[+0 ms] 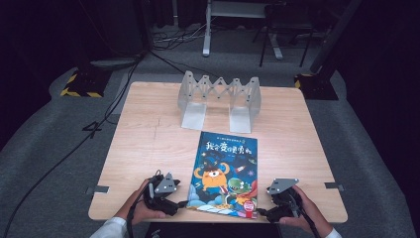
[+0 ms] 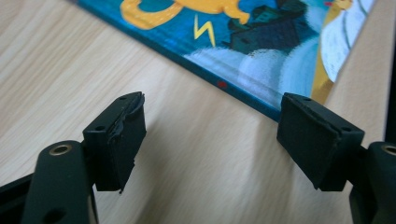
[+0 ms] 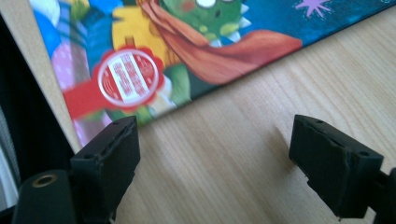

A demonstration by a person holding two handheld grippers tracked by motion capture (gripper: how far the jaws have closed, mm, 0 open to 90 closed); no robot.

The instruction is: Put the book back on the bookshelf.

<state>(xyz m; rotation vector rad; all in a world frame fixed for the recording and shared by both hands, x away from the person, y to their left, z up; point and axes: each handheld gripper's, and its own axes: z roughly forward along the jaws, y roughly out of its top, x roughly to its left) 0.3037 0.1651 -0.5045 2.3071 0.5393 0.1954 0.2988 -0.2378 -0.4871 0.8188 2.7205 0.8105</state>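
Note:
A blue picture book [image 1: 225,171] with cartoon monsters on its cover lies flat on the wooden table [image 1: 143,144], near the front edge. My left gripper [image 1: 182,204] sits at the book's front left corner, open, its jaws pointing at the book's spine edge [image 2: 233,88]. My right gripper [image 1: 261,212] sits at the front right corner, open too. In the right gripper view the book's corner with a red round seal [image 3: 128,79] lies just beyond the left jaw. Neither gripper [image 2: 210,140] holds anything, and bare wood lies between the right gripper's [image 3: 215,149] jaws.
A clear folding book stand [image 1: 219,96] with zigzag links stands at the table's far middle. The table's front edge runs just under both hands. Cables [image 1: 64,158] trail over the grey floor at the left. Dark stands and a frame are behind the table.

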